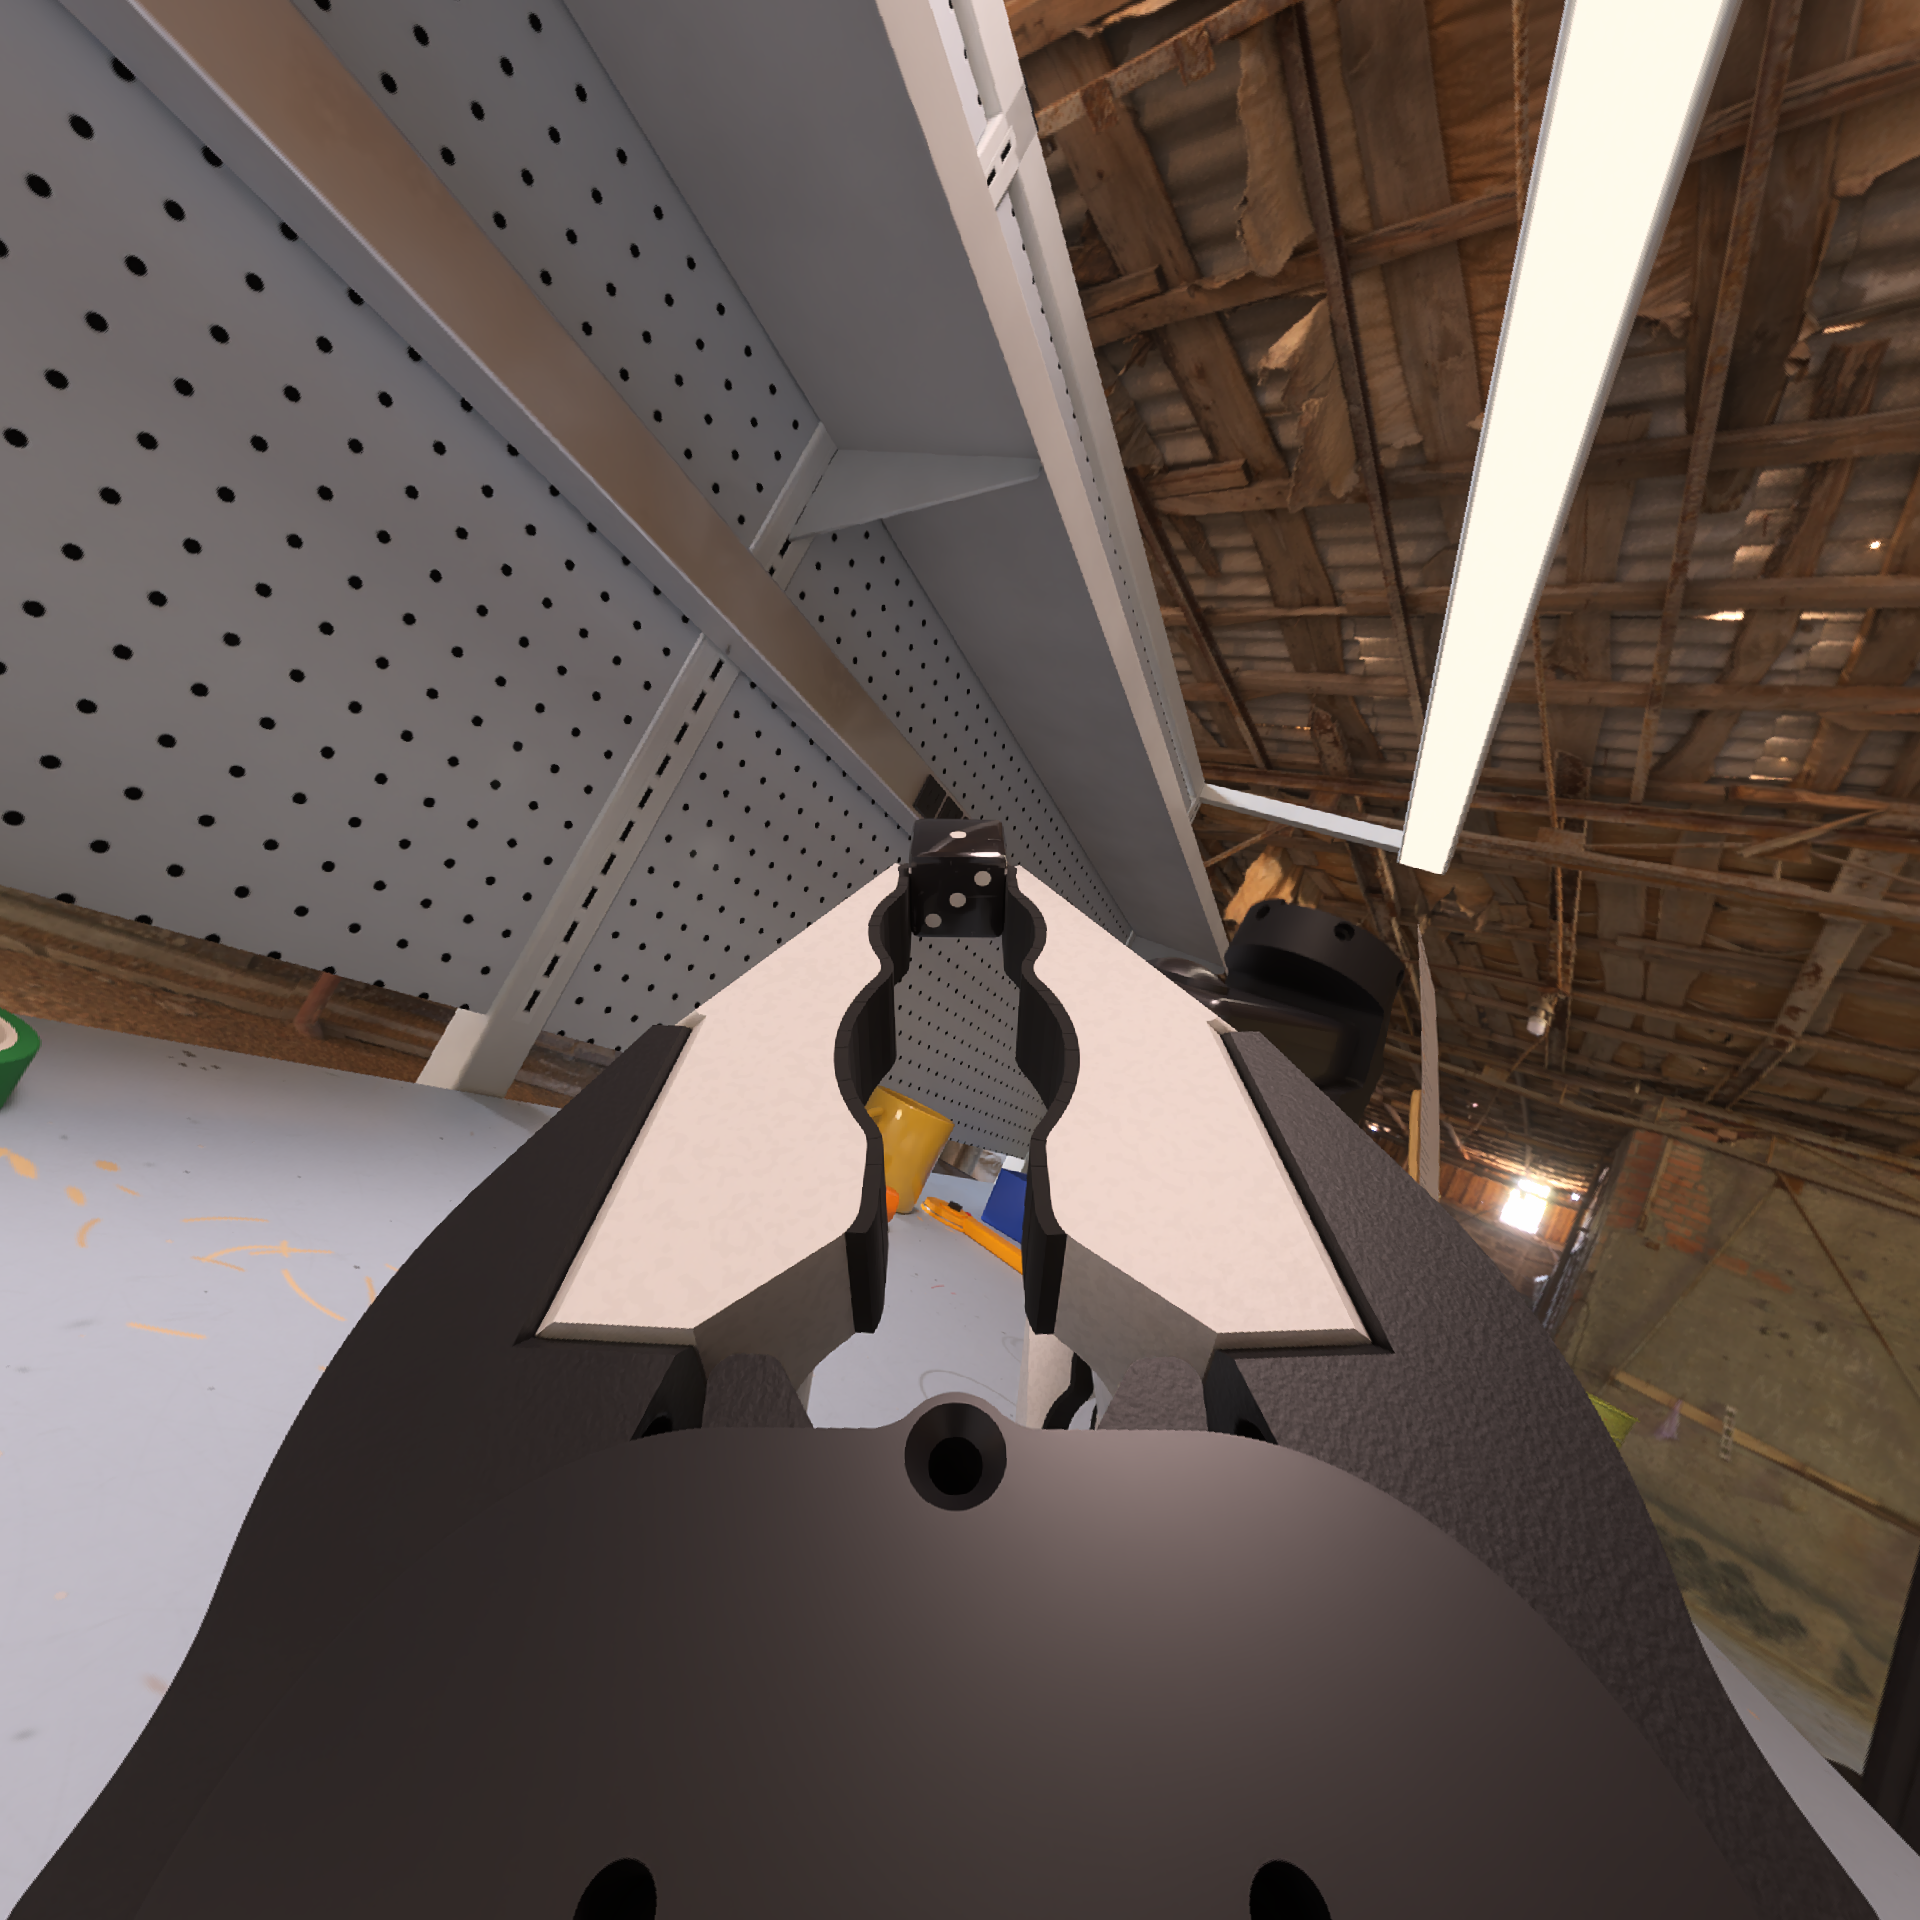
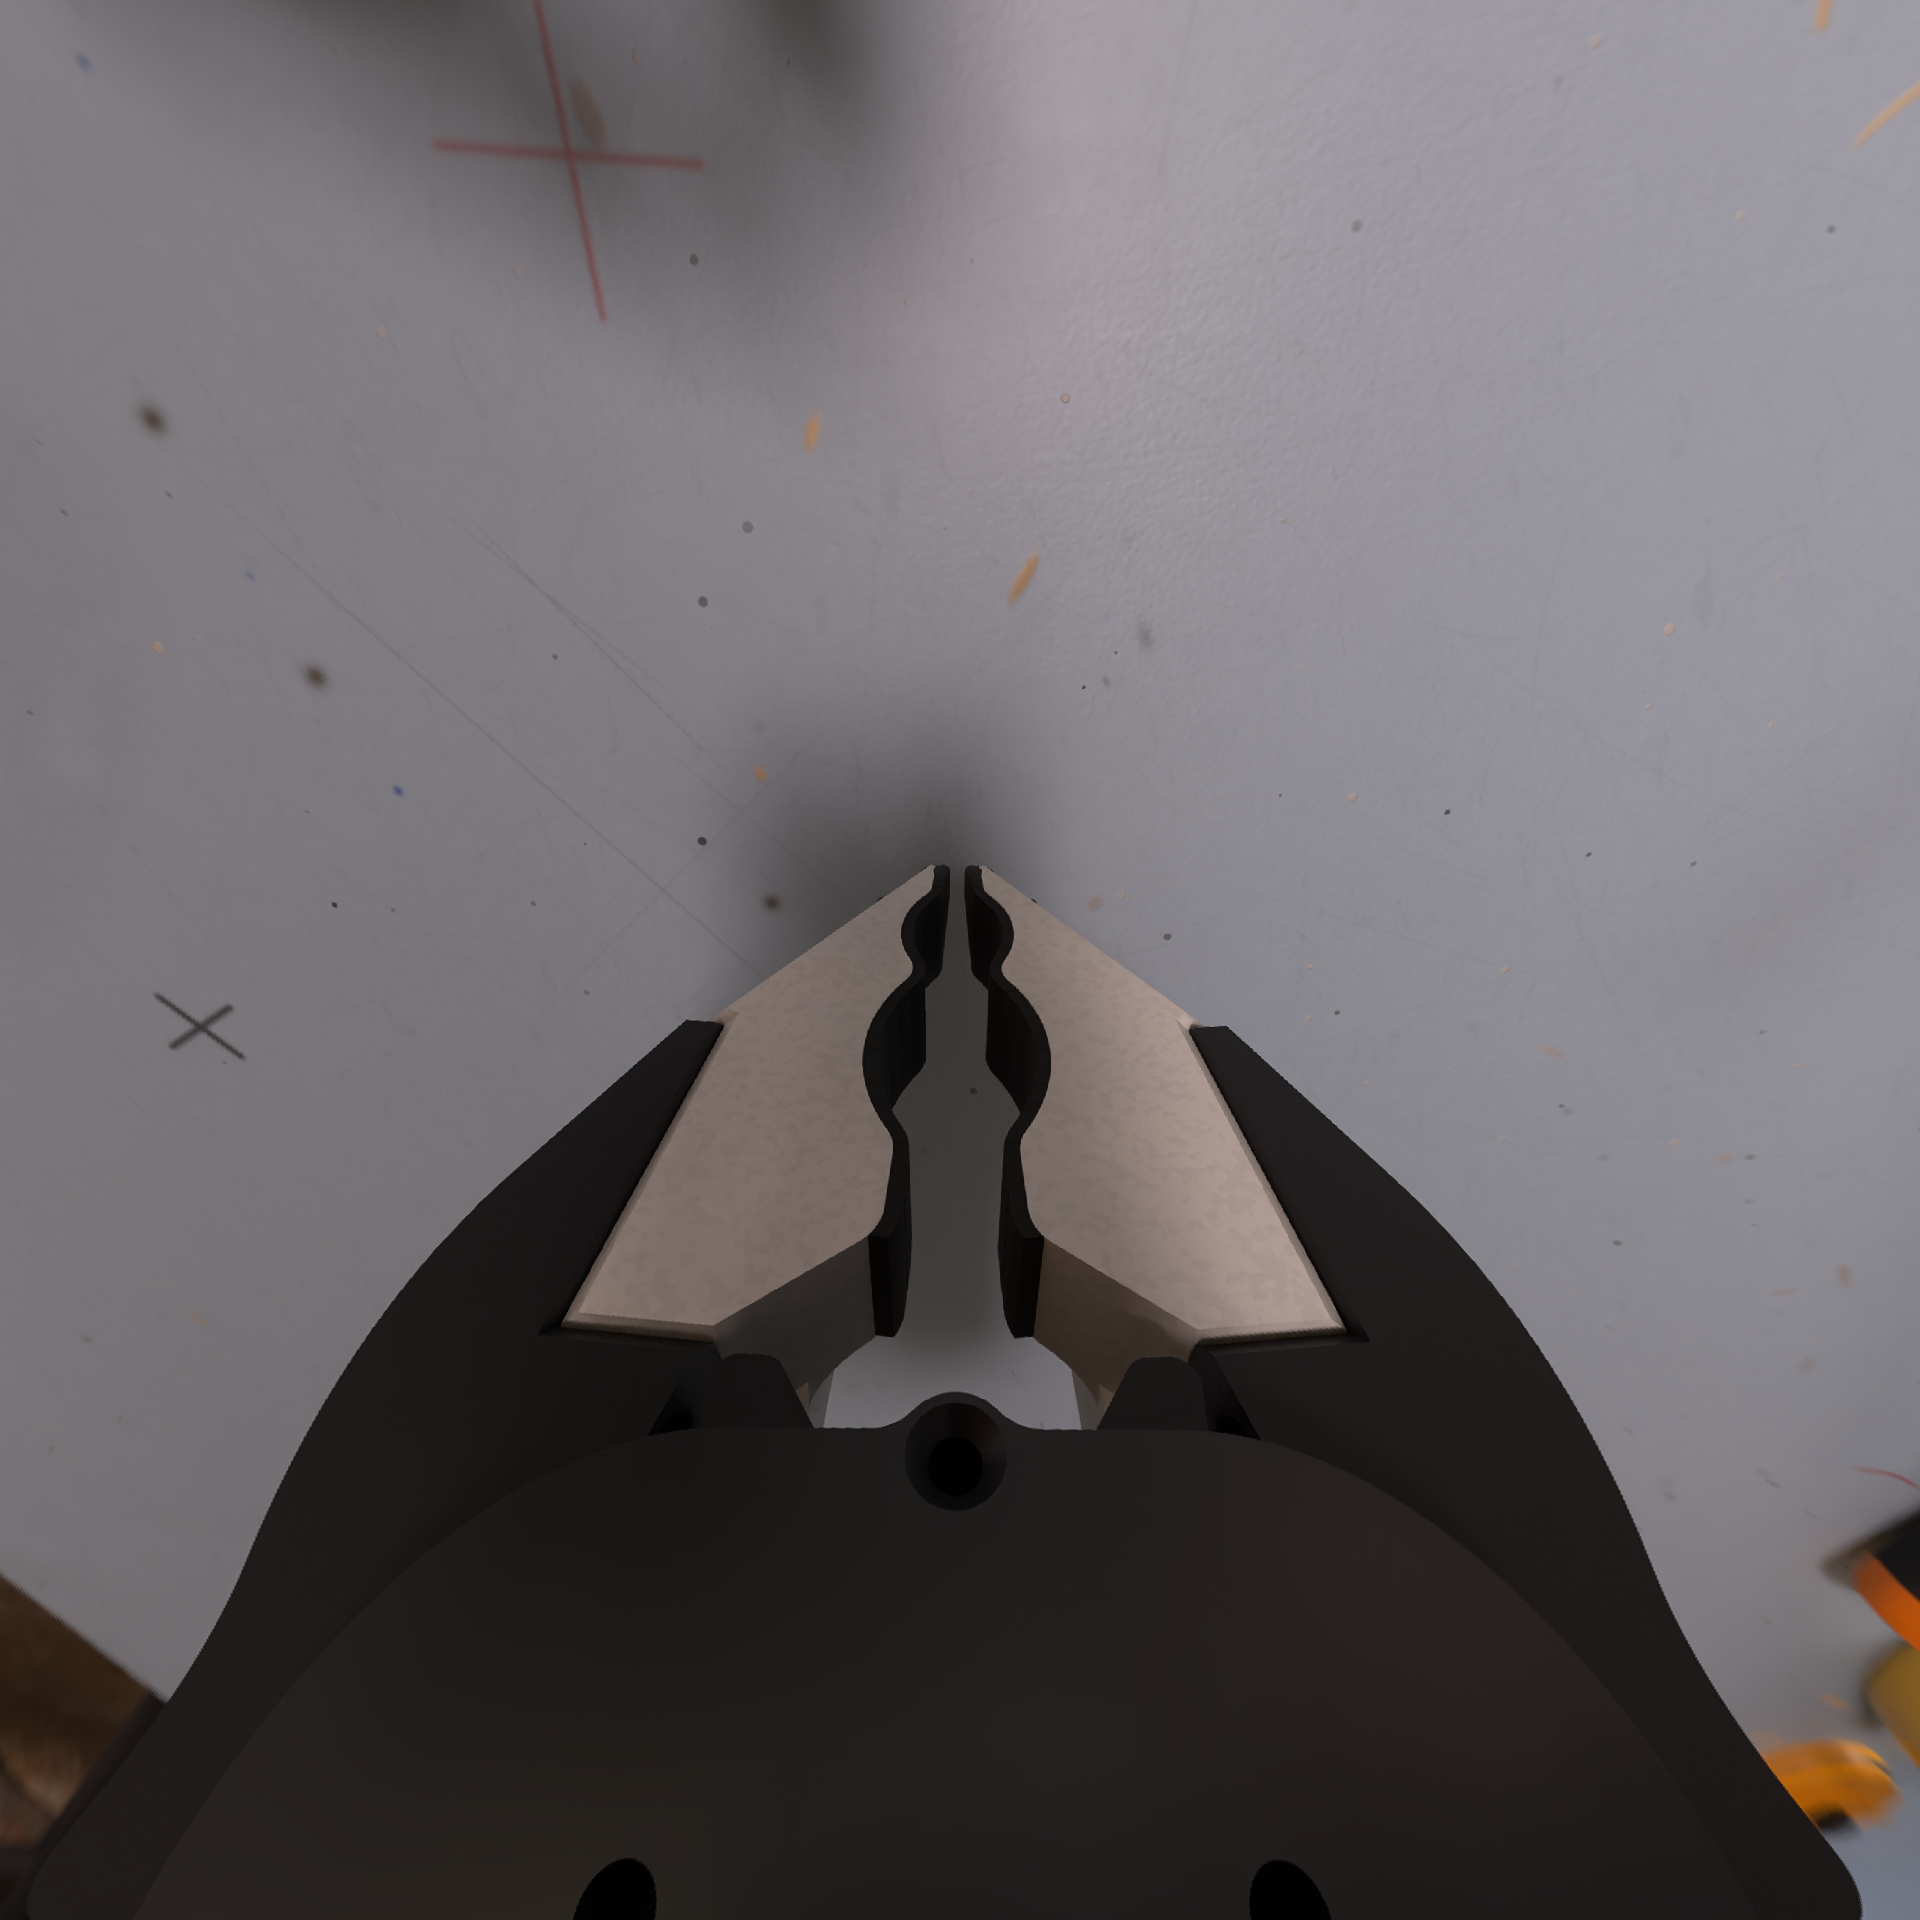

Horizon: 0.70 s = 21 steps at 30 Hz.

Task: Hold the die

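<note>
In the left wrist view a small black die (image 1: 957, 881) with white pips sits pinched between my left gripper's fingertips. My left gripper (image 1: 957, 896) is shut on the die and holds it raised in the air, tilted up toward the pegboard and shelf. In the right wrist view my right gripper (image 2: 957, 875) is shut with nothing between its tips. It points down at the grey tabletop (image 2: 1247, 520), close to it, with a dark shadow under its tips. The right gripper's black body (image 1: 1304, 987) shows farther off in the left wrist view.
A grey pegboard wall (image 1: 312, 520) and a shelf (image 1: 883, 260) rise behind the bench. A yellow mug (image 1: 909, 1143), a yellow-orange tool (image 1: 977, 1231), a blue object (image 1: 1006, 1200) and a green object (image 1: 16, 1055) lie on the bench. Orange and yellow objects (image 2: 1860, 1756) sit at the right wrist view's lower right edge.
</note>
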### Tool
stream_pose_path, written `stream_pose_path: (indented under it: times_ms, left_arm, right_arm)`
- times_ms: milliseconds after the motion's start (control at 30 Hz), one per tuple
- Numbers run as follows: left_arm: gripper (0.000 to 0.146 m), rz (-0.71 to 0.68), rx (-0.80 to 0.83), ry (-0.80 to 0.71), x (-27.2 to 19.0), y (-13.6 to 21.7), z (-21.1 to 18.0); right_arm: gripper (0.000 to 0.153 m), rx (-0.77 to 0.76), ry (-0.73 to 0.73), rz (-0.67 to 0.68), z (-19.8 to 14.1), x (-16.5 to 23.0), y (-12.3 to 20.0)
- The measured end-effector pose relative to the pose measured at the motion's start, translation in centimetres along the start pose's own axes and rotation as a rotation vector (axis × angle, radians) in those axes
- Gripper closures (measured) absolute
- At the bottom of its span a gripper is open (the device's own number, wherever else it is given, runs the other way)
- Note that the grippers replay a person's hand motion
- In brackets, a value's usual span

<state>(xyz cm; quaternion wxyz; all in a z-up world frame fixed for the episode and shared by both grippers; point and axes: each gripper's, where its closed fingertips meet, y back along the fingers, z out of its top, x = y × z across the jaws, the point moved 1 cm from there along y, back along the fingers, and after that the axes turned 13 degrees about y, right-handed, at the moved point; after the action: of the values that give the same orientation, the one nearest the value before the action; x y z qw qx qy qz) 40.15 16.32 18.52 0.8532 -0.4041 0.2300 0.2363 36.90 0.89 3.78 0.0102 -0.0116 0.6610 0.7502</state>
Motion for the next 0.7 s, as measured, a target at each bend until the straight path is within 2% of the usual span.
stream_pose_path:
  times_ms: [200,700]
  left_arm:
    - [0.130,-0.004,-0.013,0.018,0.12,0.09,0.20]
    - [0.130,0.005,-0.013,0.031,0.47,0.11,0.07]
  right_arm:
    - [0.150,-0.180,-0.092,0.005,-0.69,-0.02,0.15]
    - [0.150,-0.297,-0.116,-0.021,-0.51,-0.08,0.10]
